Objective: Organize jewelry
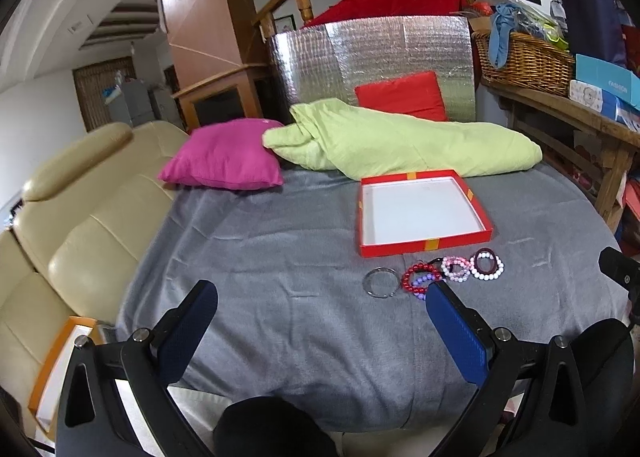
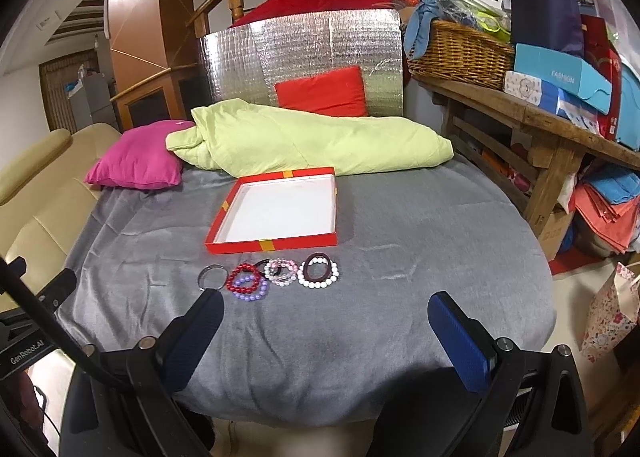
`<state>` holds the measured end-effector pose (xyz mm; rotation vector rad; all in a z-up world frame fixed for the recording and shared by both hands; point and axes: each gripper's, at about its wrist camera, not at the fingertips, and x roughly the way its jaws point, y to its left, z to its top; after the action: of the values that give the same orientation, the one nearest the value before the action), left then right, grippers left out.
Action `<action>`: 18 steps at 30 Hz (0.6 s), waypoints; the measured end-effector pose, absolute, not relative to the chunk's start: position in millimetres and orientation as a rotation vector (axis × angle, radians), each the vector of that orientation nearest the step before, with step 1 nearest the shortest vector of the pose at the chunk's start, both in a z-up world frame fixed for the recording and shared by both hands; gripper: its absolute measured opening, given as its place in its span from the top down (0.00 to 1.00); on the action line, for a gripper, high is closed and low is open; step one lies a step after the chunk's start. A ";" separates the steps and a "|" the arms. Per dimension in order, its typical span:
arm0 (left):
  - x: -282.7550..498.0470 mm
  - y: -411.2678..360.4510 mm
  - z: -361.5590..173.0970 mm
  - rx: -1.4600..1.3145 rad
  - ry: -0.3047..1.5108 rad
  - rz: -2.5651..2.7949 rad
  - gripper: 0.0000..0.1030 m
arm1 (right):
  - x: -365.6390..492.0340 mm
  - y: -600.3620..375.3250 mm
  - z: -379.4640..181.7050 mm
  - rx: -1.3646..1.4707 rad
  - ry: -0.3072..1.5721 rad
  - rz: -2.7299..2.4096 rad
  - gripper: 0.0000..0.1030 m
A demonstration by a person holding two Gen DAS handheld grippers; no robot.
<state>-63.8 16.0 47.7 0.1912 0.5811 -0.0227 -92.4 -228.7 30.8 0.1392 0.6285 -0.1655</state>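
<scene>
A shallow red box (image 1: 424, 244) (image 2: 276, 244) with a white inside lies open and empty on the grey blanket. In front of it lies a row of bracelets: a clear bangle (image 1: 380, 282) (image 2: 211, 276), a red bead bracelet (image 1: 416, 277) (image 2: 242, 278) over a purple one (image 2: 251, 289), a pink one (image 1: 457, 268) (image 2: 282, 271), and a white bead bracelet (image 1: 487, 266) (image 2: 319, 270) with a dark band. My left gripper (image 1: 320, 297) is open and empty, near and left of the bracelets. My right gripper (image 2: 326, 309) is open and empty, just in front of them.
A grey blanket (image 1: 280, 257) (image 2: 420, 257) covers the table. A green quilt (image 1: 400, 141), a pink cushion (image 1: 224, 155) and a red cushion (image 1: 402, 95) lie behind the box. A beige sofa (image 1: 80, 217) stands left, a cluttered wooden bench (image 2: 520, 117) right.
</scene>
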 end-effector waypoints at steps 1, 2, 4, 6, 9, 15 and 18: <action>-54.5 17.2 40.9 0.178 0.602 -0.039 0.00 | -86.0 -234.3 25.1 0.140 0.637 -0.164 0.00; -48.4 17.4 35.0 0.169 0.619 -0.055 0.00 | -78.6 -240.6 18.5 0.144 0.652 -0.160 0.00; -28.3 18.5 17.2 0.145 0.679 -0.105 0.00 | -63.1 -253.7 3.9 0.164 0.694 -0.133 0.00; -12.2 17.4 1.2 0.131 0.727 -0.121 0.00 | -45.1 -265.4 -13.9 0.215 0.720 -0.083 0.00; 15.5 15.3 -27.9 0.110 0.807 -0.140 0.00 | -12.3 -273.0 -42.1 0.221 0.776 -0.033 0.04; 55.7 9.9 -64.2 0.058 0.890 -0.200 0.00 | 49.0 -286.2 -85.7 0.233 0.877 -0.014 0.28; 78.1 6.3 -76.4 0.058 0.900 -0.226 0.02 | 75.3 -295.4 -97.7 0.265 0.901 -0.006 0.35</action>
<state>78.1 6.3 -76.4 0.0576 0.9005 -0.2257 75.3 -295.4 -97.7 0.2648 0.9011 -0.0055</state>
